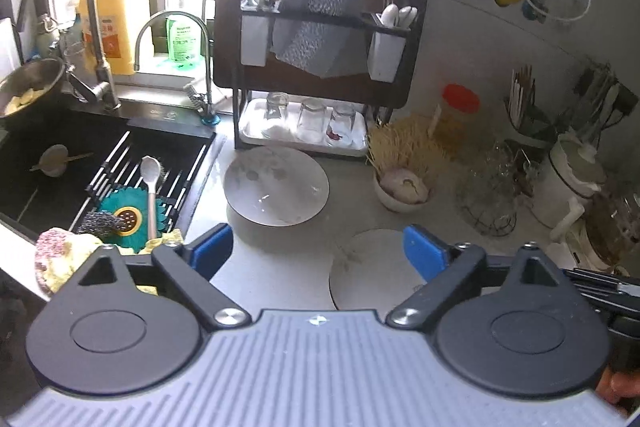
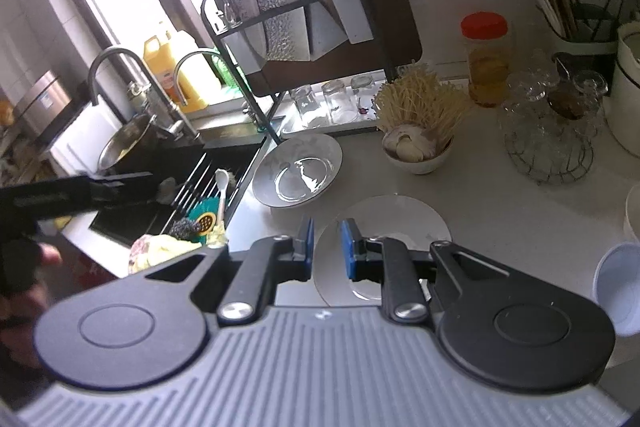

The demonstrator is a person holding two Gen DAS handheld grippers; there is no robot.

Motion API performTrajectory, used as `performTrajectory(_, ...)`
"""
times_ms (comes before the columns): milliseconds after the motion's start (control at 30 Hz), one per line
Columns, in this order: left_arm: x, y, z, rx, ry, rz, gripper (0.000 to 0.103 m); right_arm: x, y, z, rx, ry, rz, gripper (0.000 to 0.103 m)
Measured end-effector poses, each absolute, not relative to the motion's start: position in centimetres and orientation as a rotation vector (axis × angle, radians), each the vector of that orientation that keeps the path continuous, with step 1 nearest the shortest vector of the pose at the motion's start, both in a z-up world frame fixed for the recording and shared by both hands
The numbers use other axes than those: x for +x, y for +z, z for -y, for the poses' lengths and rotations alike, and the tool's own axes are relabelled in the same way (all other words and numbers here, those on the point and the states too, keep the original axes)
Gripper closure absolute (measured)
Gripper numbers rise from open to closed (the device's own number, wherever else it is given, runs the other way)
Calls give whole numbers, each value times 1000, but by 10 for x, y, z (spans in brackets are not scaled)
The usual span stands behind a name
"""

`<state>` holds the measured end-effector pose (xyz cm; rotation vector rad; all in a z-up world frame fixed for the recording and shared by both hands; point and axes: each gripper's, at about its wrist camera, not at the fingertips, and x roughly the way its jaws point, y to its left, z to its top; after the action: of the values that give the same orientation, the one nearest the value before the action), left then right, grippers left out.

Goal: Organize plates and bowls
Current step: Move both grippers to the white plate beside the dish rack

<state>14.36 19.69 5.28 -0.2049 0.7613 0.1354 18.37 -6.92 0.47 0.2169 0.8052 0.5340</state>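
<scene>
Left gripper (image 1: 318, 251) wide and empty, right gripper (image 2: 326, 247) nearly closed on nothing above flat white round plate (image 2: 400, 219); shallow white patterned bowl (image 1: 276, 187) sits by sink (image 1: 24, 163) edge on pale worktop (image 1: 272, 267) — risk: careless nudge tips it in

Both wrist views look forward and down over the surface (image 1: 280, 267) from above, fairly near. The left faces the rack (image 1: 320, 39) squarely; the right sits further right, rolled. Both share sink (image 1: 80, 155), rack, bowl (image 1: 276, 187), plate (image 1: 372, 267).
</scene>
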Motion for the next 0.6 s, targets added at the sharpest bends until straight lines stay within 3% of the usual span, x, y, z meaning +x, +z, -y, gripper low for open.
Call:
performTrajectory(167, 148, 77, -183, -217, 214, -838, 4, 199, 4, 82, 174, 574, -822, 73)
performTrajectory(600, 180, 92, -160, -301, 164, -1025, 3, 218, -61, 77, 139, 598, -1004, 73)
